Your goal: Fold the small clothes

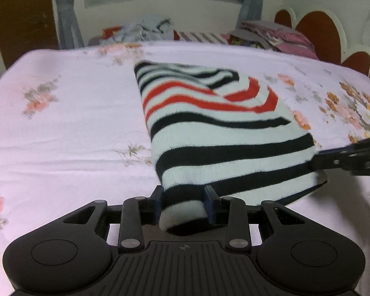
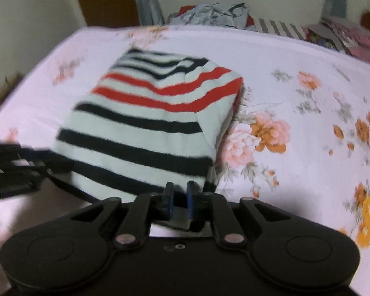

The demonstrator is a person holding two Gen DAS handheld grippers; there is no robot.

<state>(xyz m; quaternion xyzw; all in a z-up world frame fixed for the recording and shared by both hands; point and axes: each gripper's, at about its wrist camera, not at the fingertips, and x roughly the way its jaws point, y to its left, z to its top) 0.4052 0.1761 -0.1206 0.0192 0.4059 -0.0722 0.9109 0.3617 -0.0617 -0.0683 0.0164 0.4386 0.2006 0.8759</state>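
Bedroom, floral bedsheet (image 1: pixel 61 123). Striped sweater (image 1: pixel 222 133), partly folded: left gripper (image 1: pixel 183 203) clamps near corner; right gripper (image 2: pixel 179 201) pinches near hem. Next: carry edge over evenly.

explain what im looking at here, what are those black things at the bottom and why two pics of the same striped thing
The black things are hand-held tongs, one in each of a person's hands, each carrying a camera that looks along its two fingers. So one picture is from the left tongs, the other from the right tongs. Both look at a striped knitted garment, partly folded, lying on a bed with a pink flowered sheet. Each pair of tongs pinches a near corner of the garment. At the far edge of the bed lies a pile of other clothes.
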